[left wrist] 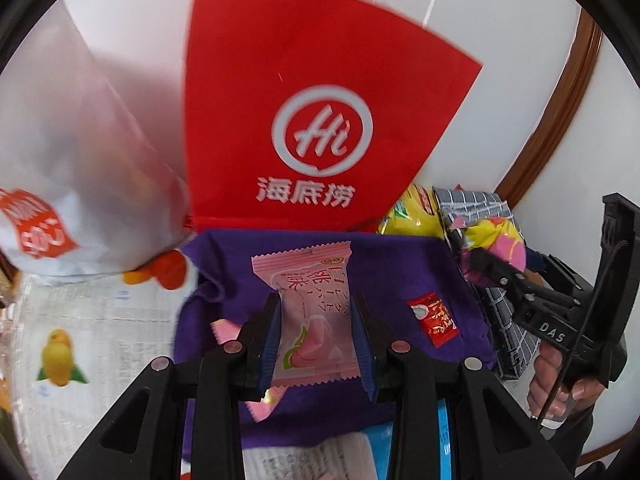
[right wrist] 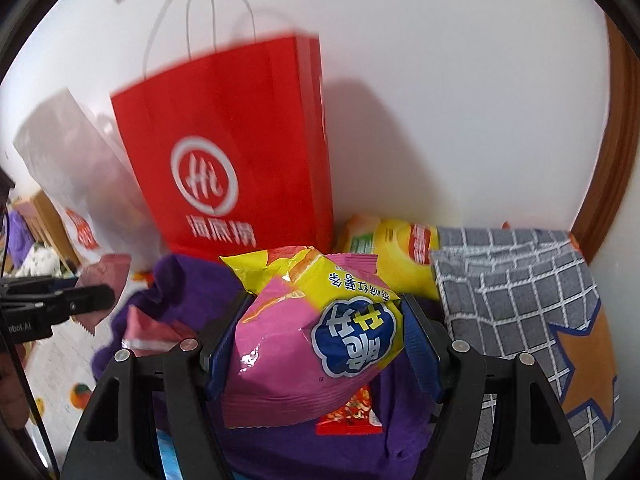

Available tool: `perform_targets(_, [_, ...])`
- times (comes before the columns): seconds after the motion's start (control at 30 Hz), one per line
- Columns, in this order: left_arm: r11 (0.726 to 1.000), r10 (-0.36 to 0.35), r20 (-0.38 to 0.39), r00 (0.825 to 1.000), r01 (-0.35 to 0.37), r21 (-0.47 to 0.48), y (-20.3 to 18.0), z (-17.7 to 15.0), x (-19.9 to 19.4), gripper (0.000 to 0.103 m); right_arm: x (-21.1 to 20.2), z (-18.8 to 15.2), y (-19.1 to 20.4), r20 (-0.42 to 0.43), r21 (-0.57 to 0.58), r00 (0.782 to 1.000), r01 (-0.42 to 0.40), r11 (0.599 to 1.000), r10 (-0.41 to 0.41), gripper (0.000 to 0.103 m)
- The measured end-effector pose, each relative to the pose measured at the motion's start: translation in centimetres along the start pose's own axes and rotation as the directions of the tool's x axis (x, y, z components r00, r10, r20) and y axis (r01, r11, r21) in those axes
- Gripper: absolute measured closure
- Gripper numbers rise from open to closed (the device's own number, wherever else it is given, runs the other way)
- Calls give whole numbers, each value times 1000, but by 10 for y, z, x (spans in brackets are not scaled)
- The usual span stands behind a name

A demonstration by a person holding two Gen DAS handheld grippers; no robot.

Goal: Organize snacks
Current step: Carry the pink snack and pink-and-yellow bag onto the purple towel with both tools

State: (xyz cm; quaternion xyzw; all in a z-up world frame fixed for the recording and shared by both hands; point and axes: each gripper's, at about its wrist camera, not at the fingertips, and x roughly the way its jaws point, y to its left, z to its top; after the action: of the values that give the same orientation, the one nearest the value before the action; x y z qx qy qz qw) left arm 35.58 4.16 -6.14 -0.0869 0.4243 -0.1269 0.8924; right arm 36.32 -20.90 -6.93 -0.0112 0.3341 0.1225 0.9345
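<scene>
My left gripper [left wrist: 316, 336] is shut on a pink peach-flavour snack packet [left wrist: 310, 312] and holds it above a purple cloth [left wrist: 400, 276]. My right gripper [right wrist: 316, 344] is shut on a pink and yellow chip bag [right wrist: 308, 340]; it shows in the left wrist view [left wrist: 496, 240] at the right. A tall red paper bag [left wrist: 312, 120] stands against the wall behind; it also shows in the right wrist view [right wrist: 224, 152]. A small red candy [left wrist: 434, 318] lies on the purple cloth. Another pink packet [right wrist: 150, 326] lies on the cloth at the left.
A white plastic bag [left wrist: 72, 152] stands left of the red bag. A yellow chip bag [right wrist: 404, 248] and a grey checked cloth [right wrist: 512, 292] lie at the right. A red packet [right wrist: 352, 412] lies under the chip bag. A fruit-print table cover [left wrist: 80, 340] is at the left.
</scene>
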Motion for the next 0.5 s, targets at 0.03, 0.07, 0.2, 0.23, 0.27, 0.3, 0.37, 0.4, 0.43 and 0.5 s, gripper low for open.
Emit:
perform_targets(0.03, [1000, -6, -13, 1000, 6, 0, 0, 0, 7, 71, 6, -2, -2, -11, -1, 1000, 10, 1000, -10, 31])
perform_targets(0.07, [1000, -3, -41, 999, 4, 12, -2, -1, 15, 71, 12, -5, -4, -22, 6, 1000, 21, 1000, -21, 31])
perform_targets(0.2, [999, -33, -95, 995, 33, 7, -1, -7, 35, 71, 33, -14, -13, -74, 41, 997, 20, 999, -17, 31])
perform_targets(0.23, [999, -50, -109, 993, 51, 5, 0, -8, 38, 71, 38, -17, -14, -85, 46, 996, 23, 999, -19, 31])
perform_targets(0.27, [998, -64, -115, 991, 65, 1, 0, -9, 40, 71, 45, -19, -15, -103, 50, 994, 26, 998, -21, 31])
perform_targets(0.3, [998, -69, -119, 990, 69, -4, 1, -9, 41, 71, 49, -21, -15, -116, 55, 993, 26, 998, -20, 31])
perform_targets(0.37, [998, -64, -131, 989, 64, -8, 1, -10, 45, 71, 56, -24, -14, -139, 58, 990, 17, 998, -9, 31])
perform_targets(0.4, [998, -59, -138, 989, 59, -6, 1, -10, 46, 71, 59, -25, -13, -143, 54, 990, 15, 998, -7, 31])
perform_targets(0.43, [999, -53, -146, 988, 53, -7, 1, -11, 48, 71, 61, -26, -12, -146, 51, 989, 16, 999, -9, 31])
perform_targets(0.5, [999, -48, -164, 985, 47, -6, 3, -13, 51, 71, 66, -28, -11, -152, 45, 988, 24, 999, -17, 31])
